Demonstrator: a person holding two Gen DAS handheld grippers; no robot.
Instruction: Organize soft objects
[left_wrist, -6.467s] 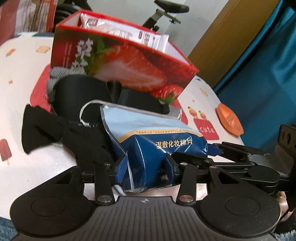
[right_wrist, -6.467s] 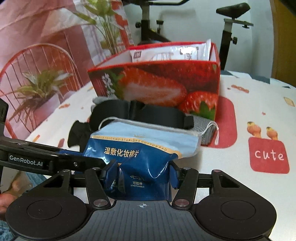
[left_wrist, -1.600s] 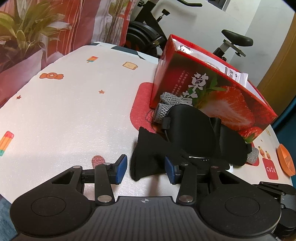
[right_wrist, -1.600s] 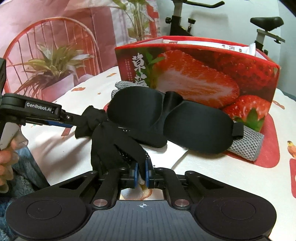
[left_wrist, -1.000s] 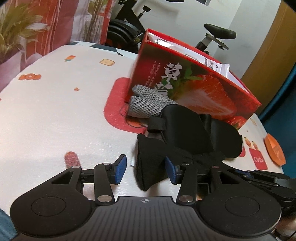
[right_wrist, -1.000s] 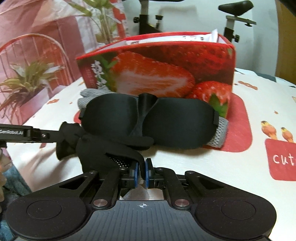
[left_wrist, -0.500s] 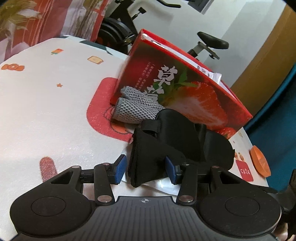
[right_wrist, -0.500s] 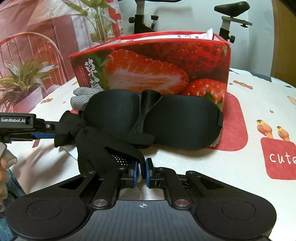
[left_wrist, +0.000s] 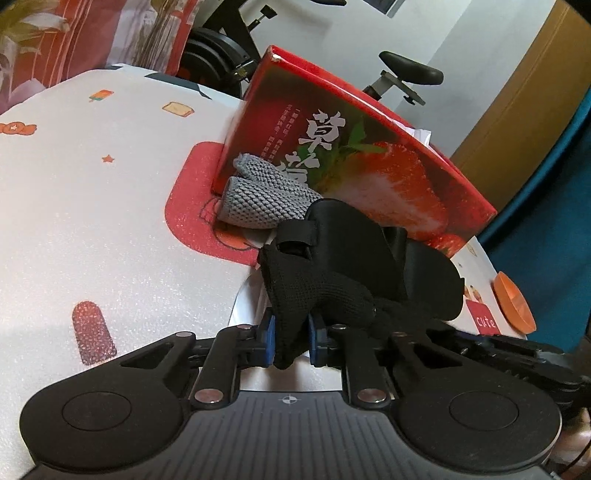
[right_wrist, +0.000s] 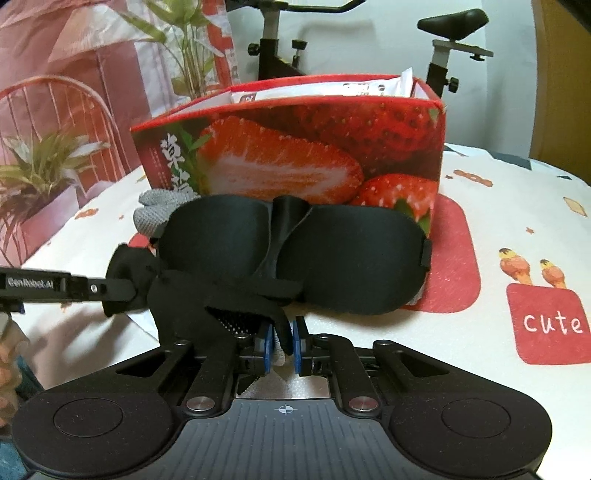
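A black knit glove (left_wrist: 317, 291) lies crumpled on the table in front of a black eye mask (left_wrist: 373, 251). My left gripper (left_wrist: 291, 341) is closing, and its blue pads press on the glove's near end. In the right wrist view the same glove (right_wrist: 192, 295) stretches from the left gripper (right_wrist: 123, 288) to my right gripper (right_wrist: 283, 345). The right jaws are opening slightly, with a glove tip still pinched between them. The eye mask (right_wrist: 295, 251) leans against the red strawberry box (right_wrist: 295, 155).
A grey mesh cloth (left_wrist: 266, 199) lies at the box's left corner. White packets (right_wrist: 332, 90) stand inside the box. A flat white packet (left_wrist: 251, 299) lies under the glove. An orange dish (left_wrist: 513, 306) sits at the table's right edge. An exercise bike stands behind.
The left jaws have drawn together onto the glove's end. The right jaws have parted a little around the glove tip. Both hands have hardly moved.
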